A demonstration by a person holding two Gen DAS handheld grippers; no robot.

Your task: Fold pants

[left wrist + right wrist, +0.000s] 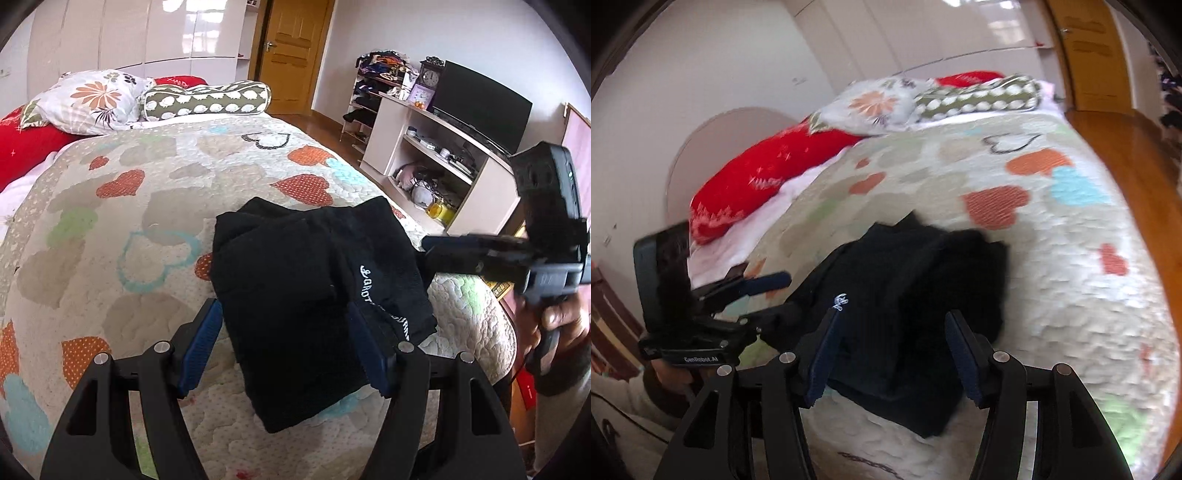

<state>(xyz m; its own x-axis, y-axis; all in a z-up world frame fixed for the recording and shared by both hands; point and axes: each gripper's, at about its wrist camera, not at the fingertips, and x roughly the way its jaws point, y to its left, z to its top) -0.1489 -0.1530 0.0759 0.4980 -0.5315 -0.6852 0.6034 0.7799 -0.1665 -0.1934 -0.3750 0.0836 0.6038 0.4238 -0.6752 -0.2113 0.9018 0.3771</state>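
Black pants (306, 295), folded into a compact bundle with white lettering on one edge, lie on the heart-patterned quilt (129, 221) near the bed's front corner. They also show in the right wrist view (908, 317). My left gripper (286, 339) is open, its blue pads wide apart just above the bundle's near end. My right gripper (892, 354) is open and empty above the bundle. It shows in the left wrist view (436, 254) at the right, by the bundle's edge. The left gripper shows in the right wrist view (775, 291) at the left.
Pillows (88, 99) and a red cushion (764, 177) lie at the head of the bed. A TV stand (436, 158) with a black screen and clutter stands right of the bed. A wooden door (291, 51) is at the back.
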